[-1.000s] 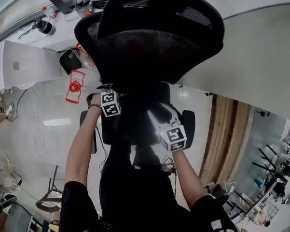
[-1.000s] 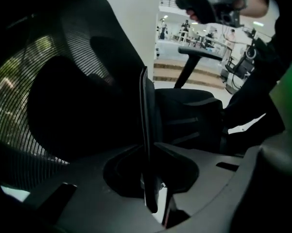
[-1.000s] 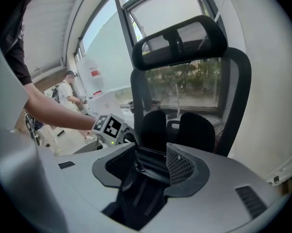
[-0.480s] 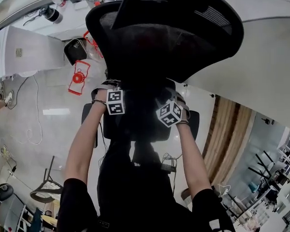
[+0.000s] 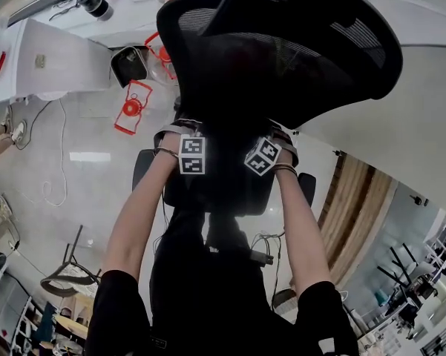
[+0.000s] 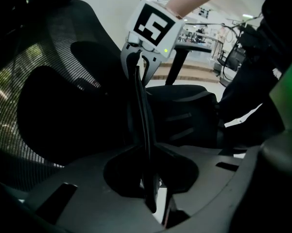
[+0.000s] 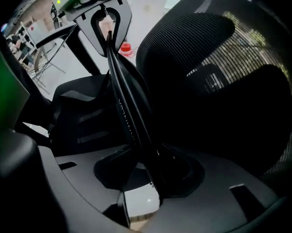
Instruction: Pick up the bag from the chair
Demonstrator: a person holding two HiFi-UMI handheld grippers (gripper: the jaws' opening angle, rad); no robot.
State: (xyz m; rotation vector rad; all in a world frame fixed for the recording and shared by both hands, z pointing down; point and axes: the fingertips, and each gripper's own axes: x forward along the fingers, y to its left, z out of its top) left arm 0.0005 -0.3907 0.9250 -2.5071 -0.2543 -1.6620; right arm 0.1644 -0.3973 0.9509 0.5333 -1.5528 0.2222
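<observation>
Strap [image 6: 142, 106] of the black bag [image 6: 184, 114] is clenched by left gripper [image 6: 148, 194] and right gripper [image 7: 148, 174], taut between them, for lifting off the chair [image 5: 297, 58].

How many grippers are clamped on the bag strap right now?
2. The left gripper is shut on the black strap by the chair; the right gripper grips it close alongside. Neither is hidden.

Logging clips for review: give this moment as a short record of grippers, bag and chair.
left gripper: shut on the strap
right gripper: shut on the same strap
strap: black, thin, stretched between the two grippers
bag: black, below the strap, by the seat; lifted or not, cannot tell
chair: black, mesh back
</observation>
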